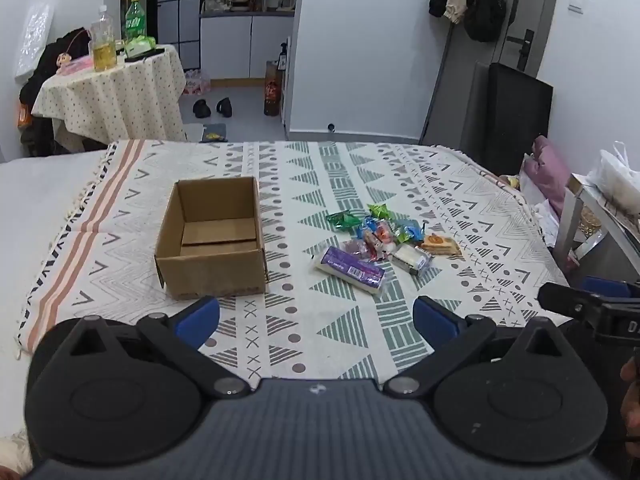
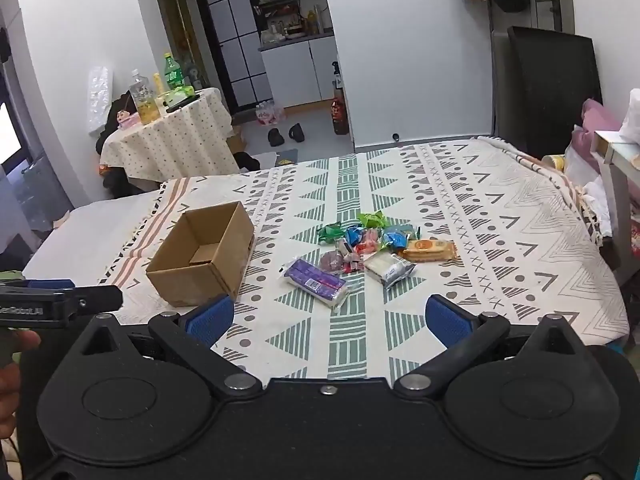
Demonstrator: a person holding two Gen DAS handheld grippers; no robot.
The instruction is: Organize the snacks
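Beside empty box [image 1: 211, 238], snack pile [image 1: 384, 240].

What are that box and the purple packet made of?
The box looks like plain corrugated cardboard: matte brown, folded flaps, creased edges. The purple packet seems to be thin plastic film: glossy, crinkled, clear at the ends over something pale, though the contents can't be told.

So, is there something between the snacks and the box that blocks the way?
Nothing visible: only bare patterned cloth lies between the snack pile and the open cardboard box.
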